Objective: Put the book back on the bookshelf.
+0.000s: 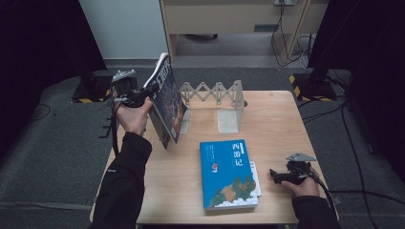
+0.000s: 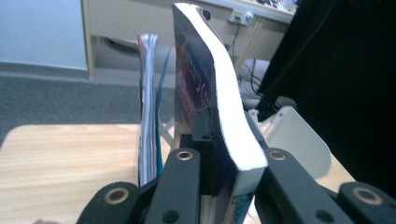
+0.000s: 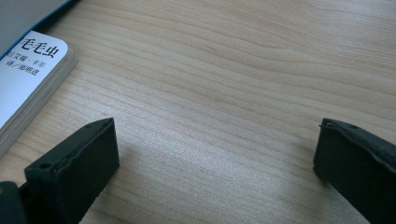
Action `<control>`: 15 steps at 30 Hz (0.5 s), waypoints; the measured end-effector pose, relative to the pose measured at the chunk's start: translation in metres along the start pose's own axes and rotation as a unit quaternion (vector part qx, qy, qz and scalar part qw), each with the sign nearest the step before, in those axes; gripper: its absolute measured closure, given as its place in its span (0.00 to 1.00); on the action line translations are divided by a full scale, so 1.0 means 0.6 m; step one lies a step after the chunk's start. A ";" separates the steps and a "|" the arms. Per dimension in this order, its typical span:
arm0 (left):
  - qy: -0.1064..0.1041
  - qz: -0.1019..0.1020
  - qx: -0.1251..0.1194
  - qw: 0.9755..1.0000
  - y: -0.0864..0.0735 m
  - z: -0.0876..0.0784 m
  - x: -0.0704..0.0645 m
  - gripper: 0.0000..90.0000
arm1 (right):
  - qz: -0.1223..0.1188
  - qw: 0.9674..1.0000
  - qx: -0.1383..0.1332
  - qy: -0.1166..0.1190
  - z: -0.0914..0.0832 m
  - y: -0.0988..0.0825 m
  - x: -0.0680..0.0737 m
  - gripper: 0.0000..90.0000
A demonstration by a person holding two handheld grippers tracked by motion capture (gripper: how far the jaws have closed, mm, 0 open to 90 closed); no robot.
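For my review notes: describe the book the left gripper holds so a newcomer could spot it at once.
Start at the wooden table and look to its far-left edge. There the left gripper clamps a dark-covered book upright in the air. The blue book nearby lies flat on the tabletop.

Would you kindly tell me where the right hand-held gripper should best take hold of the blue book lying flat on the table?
Probably the blue book by its right long edge, approached level from the right: it lies flat, overhanging a thinner white book, and the open right hand-held gripper already faces that side.
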State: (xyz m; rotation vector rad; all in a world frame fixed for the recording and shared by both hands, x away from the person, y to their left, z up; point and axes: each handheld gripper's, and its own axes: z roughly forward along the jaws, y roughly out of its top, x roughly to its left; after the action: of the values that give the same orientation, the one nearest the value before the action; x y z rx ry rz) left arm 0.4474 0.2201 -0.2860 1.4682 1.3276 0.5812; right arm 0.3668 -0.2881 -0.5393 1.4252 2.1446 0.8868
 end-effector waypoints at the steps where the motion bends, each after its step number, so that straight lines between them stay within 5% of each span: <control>1: 0.001 0.003 -0.002 1.000 0.001 0.002 -0.001 0.91 | 0.000 1.000 0.000 0.000 0.000 0.000 0.000 0.00; 15: 0.025 0.016 -0.010 1.000 -0.011 0.043 -0.012 0.91 | -0.001 1.000 0.000 0.000 0.000 0.000 0.000 0.00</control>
State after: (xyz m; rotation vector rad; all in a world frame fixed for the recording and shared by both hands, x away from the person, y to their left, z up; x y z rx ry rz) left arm 0.4646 0.2035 -0.2991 1.4703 1.3349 0.6546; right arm 0.3670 -0.2881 -0.5393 1.4232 2.1445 0.8866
